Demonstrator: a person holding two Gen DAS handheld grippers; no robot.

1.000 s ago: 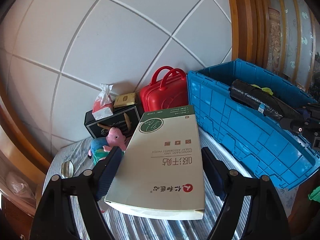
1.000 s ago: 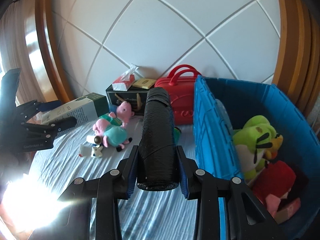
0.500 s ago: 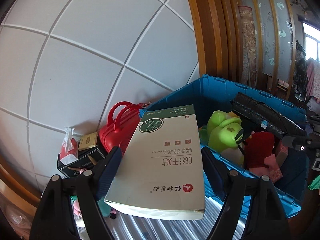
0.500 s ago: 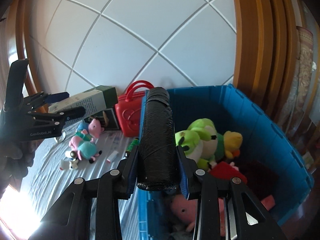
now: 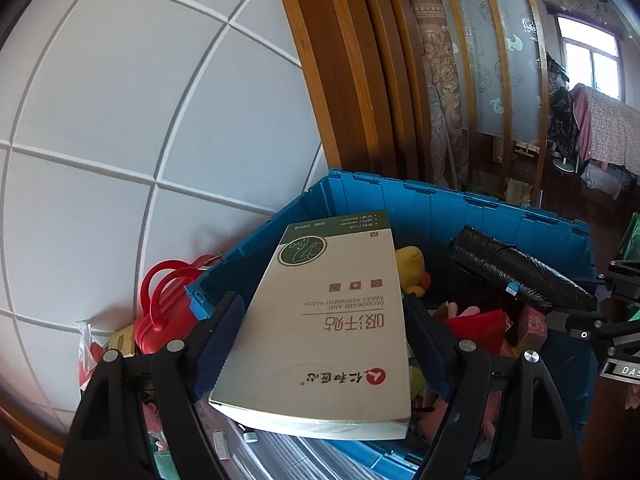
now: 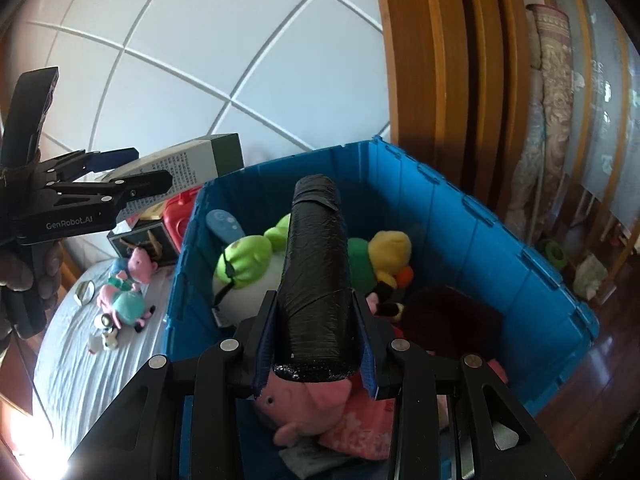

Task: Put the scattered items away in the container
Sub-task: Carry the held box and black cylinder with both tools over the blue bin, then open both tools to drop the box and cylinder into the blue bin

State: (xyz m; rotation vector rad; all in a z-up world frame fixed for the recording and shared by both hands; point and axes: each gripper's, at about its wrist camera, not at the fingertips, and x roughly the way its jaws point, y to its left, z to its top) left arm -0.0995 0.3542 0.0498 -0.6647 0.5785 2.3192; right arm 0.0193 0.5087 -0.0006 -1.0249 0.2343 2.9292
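Left hand-held gripper (image 5: 320, 320): gripping the flat white-and-green cardboard box (image 5: 328, 320), jaws wide.
Right hand-held gripper (image 6: 316, 336): clamping the black plastic-wrapped roll (image 6: 316, 280).
Change: both are now hanging over the blue plastic crate (image 6: 500, 240) at lower centre, no longer over the bed.

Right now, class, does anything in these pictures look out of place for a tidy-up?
Yes. A pig plush and small toys lie loose on the striped sheet left of the blue crate, not in it; nothing looks spilled or damaged.
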